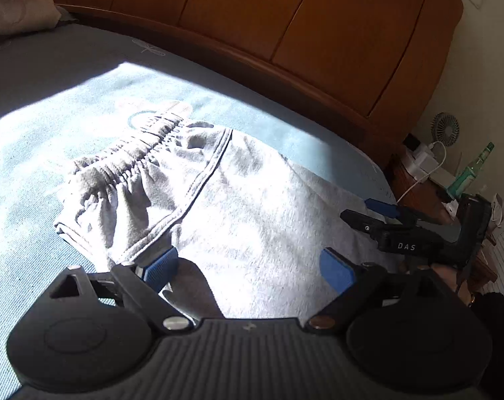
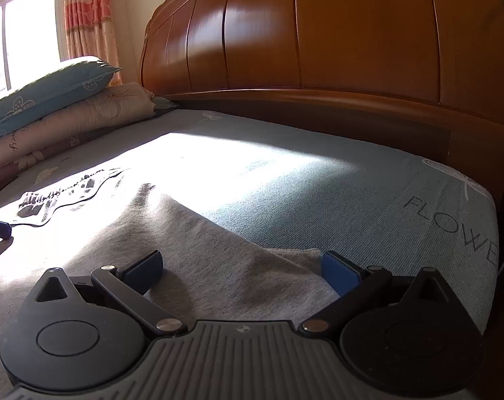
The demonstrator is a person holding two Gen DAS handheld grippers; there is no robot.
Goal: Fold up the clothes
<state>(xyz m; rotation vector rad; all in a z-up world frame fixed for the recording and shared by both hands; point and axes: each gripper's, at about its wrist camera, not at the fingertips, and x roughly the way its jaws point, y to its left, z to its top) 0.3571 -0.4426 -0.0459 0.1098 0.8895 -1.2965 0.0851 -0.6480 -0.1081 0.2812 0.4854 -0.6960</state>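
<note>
Grey shorts (image 1: 238,200) on bed, both grippers spread wide over them.

Spread mostly flat on blue sheet (image 1: 35,166), in strong sun patch near wooden headboard (image 1: 285,33). Elastic waistband (image 1: 142,146) bunched and rumpled at far-left end; curved seam running down the cloth; leg end reaching toward the bed's right edge. Left gripper (image 1: 248,270) low over near edge of cloth, pads apart, nothing held. Right gripper (image 2: 242,270) likewise released, low above the leg hem (image 2: 301,253), nothing between pads. Pillows (image 2: 52,106) stacked off to the left; fan (image 1: 445,130) and bottle (image 1: 475,166) on a side stand. Fold stage unclear: fits a garment laid out for folding, or one set down after a fold across. No tidy finished packet visible; waistband not squared.
</note>
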